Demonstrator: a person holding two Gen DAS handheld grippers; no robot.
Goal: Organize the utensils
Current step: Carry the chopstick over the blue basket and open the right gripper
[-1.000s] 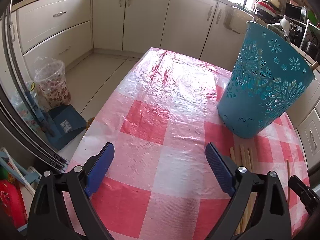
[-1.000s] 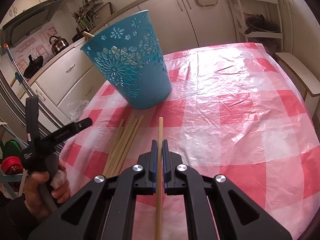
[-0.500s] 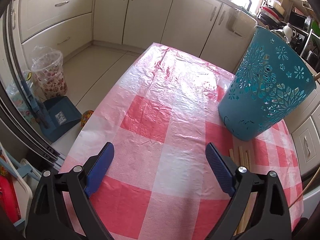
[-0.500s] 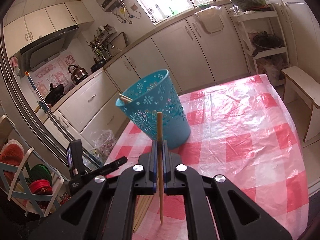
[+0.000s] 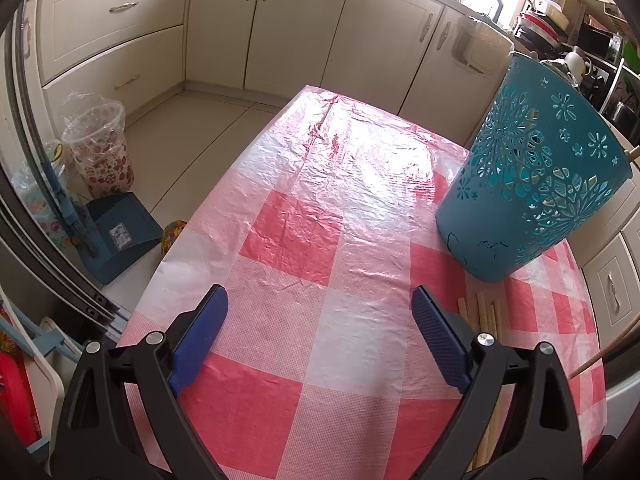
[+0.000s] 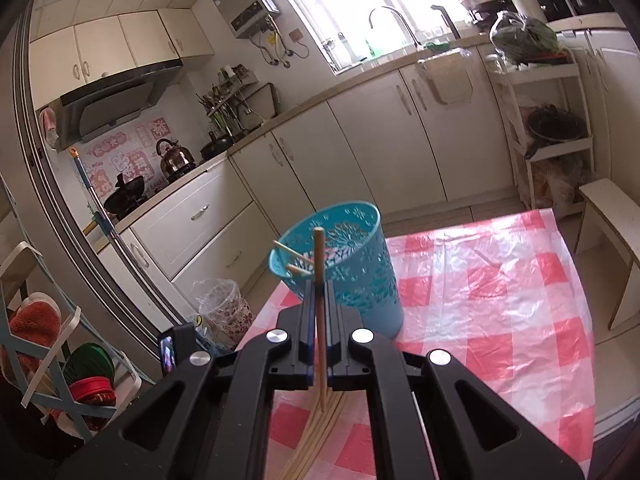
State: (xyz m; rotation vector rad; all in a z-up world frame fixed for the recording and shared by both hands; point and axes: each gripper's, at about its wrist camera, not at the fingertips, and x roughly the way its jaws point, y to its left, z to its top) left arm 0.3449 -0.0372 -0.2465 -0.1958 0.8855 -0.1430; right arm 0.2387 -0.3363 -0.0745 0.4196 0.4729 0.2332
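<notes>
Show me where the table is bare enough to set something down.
Free: the tablecloth from the open left gripper to the far edge, left of the teal basket. Crowded: the near right corner, where loose chopsticks lie before the basket.

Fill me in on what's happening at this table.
A person is sorting chopsticks into the blue basket with two handheld grippers. The right gripper is shut on one chopstick, held upright in the air near the basket. Two chopsticks already lean inside it. More chopsticks lie loose on the checked tablecloth beside the basket. The left gripper is open and empty above the cloth.
</notes>
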